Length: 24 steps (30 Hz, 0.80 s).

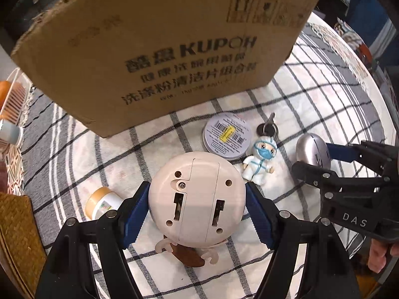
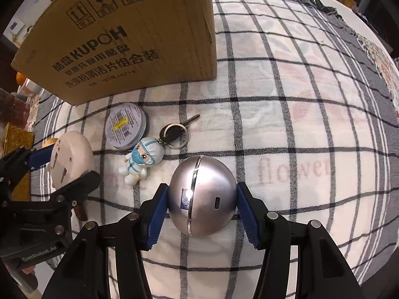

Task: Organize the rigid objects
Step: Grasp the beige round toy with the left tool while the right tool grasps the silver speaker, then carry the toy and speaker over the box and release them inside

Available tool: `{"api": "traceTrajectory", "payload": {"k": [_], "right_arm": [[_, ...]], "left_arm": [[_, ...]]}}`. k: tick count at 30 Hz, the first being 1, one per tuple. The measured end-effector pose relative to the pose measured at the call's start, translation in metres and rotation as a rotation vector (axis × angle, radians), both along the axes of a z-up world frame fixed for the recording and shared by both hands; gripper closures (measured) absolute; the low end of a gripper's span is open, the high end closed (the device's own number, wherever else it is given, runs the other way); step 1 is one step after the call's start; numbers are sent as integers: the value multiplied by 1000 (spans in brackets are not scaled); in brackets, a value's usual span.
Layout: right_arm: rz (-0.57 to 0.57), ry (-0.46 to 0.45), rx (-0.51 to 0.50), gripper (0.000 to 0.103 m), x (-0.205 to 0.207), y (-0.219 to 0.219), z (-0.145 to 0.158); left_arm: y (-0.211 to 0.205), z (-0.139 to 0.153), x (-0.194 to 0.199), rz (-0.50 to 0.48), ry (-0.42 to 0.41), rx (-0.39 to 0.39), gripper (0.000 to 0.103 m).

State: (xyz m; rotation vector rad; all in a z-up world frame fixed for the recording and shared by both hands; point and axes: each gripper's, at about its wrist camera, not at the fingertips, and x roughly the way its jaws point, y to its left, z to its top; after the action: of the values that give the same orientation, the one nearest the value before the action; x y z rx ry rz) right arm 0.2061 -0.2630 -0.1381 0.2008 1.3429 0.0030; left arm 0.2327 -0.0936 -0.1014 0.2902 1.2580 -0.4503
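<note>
While the cardboard box [image 1: 154,49] is standing behind, the left gripper [image 1: 197,199] is clamping the round cream device [image 1: 197,196] before it; the right gripper [image 2: 202,204] is squeezing the silver egg-shaped gadget [image 2: 202,196] nearby.

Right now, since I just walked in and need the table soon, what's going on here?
A person is sorting small items on the checked tablecloth. The left hand-held gripper is clamped on a round cream toy; the right hand-held gripper grips a silver egg-shaped gadget. A round tin, a masked figurine keychain and a small bottle lie loose beside a cardboard box.
</note>
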Motion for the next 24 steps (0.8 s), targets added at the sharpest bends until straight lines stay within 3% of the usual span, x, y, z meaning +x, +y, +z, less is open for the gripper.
{"api": "traceTrajectory", "payload": {"k": [11,24], "right_arm": [[14,-90,-29,48,-3,8,34],[-1,-180,-19,48,-6,-4,62]], "left_arm": [[19,22,-9,54,-36,-67,29],[12,52,-7,83,-123,-111,29]]}}
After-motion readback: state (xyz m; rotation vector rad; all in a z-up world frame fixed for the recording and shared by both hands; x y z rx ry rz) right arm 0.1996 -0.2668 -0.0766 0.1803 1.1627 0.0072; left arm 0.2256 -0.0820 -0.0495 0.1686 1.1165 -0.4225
